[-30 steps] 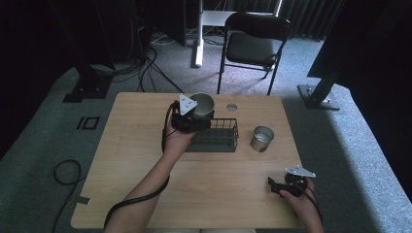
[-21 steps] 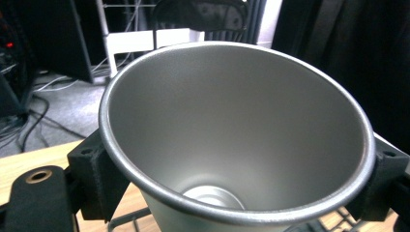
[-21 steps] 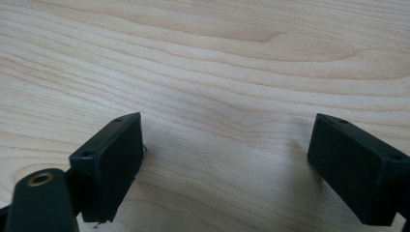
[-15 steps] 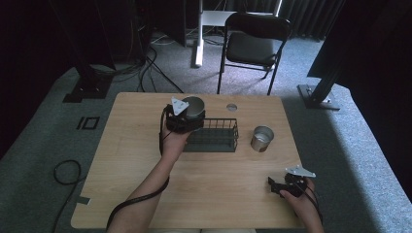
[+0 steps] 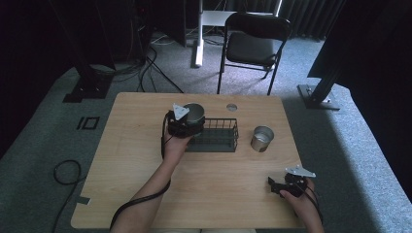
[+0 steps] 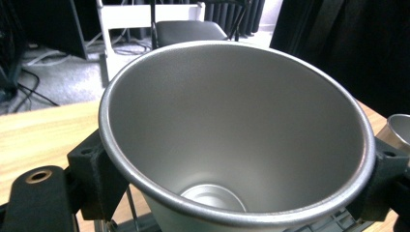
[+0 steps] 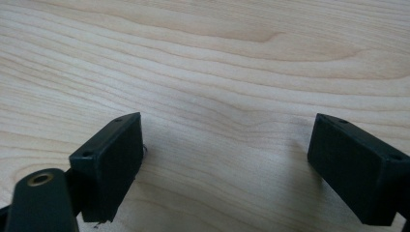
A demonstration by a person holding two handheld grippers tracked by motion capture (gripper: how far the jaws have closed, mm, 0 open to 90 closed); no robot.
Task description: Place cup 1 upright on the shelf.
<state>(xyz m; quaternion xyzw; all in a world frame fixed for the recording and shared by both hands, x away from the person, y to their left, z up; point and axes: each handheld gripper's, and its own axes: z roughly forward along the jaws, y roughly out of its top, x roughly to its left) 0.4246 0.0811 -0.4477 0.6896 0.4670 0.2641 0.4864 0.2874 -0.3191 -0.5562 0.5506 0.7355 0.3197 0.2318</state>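
**Steel cup in transit at the wire basket**

Wooden desk [image 5: 145, 194]: pale top; carries every item below.

Black wire basket [image 5: 218, 138]: rectangular, open-topped, standing near the middle of the desk toward its far edge.

Steel cup, large [image 6: 237, 140]: conical, empty, mouth up. Held at the basket's left end in the high view [image 5: 194, 114], apparently raised above it, not yet set down.

Steel cup, small [image 5: 262, 138]: upright on the desk, just right of the basket, apart from it.

Left gripper [image 5: 182, 124]: jaws clamped on opposite sides of the large cup's wall, just under its rim.

Right gripper [image 5: 286, 184]: near the desk's near right corner, jaws spread wide over bare wood, holding nothing.

Step in hand, as judged: carrying the large cup at the basket. Next move calls for lowering it squarely inside the wire walls before letting go.
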